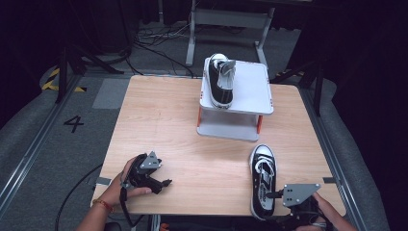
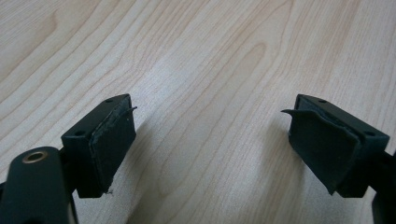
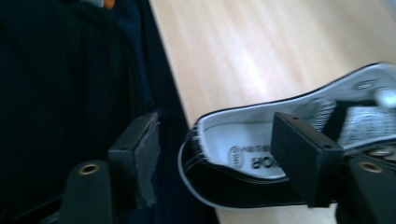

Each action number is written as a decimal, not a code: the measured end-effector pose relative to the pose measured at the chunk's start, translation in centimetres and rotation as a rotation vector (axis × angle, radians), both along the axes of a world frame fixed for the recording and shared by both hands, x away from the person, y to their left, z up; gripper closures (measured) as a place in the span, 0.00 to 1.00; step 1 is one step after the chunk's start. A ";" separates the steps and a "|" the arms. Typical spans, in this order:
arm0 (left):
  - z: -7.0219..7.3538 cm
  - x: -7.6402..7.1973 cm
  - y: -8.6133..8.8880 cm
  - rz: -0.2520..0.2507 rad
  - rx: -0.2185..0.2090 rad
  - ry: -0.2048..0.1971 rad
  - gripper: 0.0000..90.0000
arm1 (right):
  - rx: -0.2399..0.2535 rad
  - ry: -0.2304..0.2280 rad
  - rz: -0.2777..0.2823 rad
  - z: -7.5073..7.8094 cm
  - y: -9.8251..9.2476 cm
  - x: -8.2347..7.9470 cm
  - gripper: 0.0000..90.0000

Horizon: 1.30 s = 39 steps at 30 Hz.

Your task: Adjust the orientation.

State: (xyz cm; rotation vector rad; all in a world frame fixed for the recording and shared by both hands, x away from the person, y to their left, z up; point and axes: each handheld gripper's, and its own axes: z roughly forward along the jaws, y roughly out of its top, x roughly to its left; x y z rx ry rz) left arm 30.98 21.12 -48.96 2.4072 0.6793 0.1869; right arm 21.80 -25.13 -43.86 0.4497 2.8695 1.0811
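A small stand (image 1: 250,96) sits at the far middle of the worktop (image 1: 163,115), and one shoe (image 1: 221,82) lies on top of it. A second shoe (image 1: 263,180) lies on the worktop at the near right edge, in front of the stand.

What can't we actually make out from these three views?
- Right gripper, right gripper view: one jaw is inside the heel opening of the shoe on the table, one outside; motion blur hides whether the pads touch the collar.
- High view: the same gripper's jaws are covered by its grey plate.
- Insole print, right gripper view: partly behind the jaw, unreadable.
- Shoe on the white stand, high view: too small for detail.
- Stand's lower shelf: hidden by its top.
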 end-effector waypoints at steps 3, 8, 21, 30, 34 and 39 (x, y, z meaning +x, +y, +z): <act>0.0 0.0 0.0 0.000 0.000 0.000 0.17 | -0.062 0.035 0.031 -0.8 0.8 0.1 0.47; 0.0 0.0 0.0 0.000 0.000 0.000 0.17 | -0.124 0.063 0.063 -1.5 1.7 1.0 0.56; 0.0 0.0 0.0 0.000 0.000 0.000 0.17 | -0.215 0.128 0.166 -2.4 3.3 1.9 0.78; 0.0 0.0 0.0 0.000 -0.001 0.000 0.17 | -0.165 0.069 0.115 -1.5 2.0 0.9 0.82; 0.0 0.0 0.0 -0.001 -0.001 0.000 0.17 | -0.156 0.044 0.089 -0.6 1.4 0.8 0.82; 0.0 0.0 0.0 -0.004 0.000 0.001 0.17 | -0.174 0.035 0.062 -0.3 1.1 1.0 0.82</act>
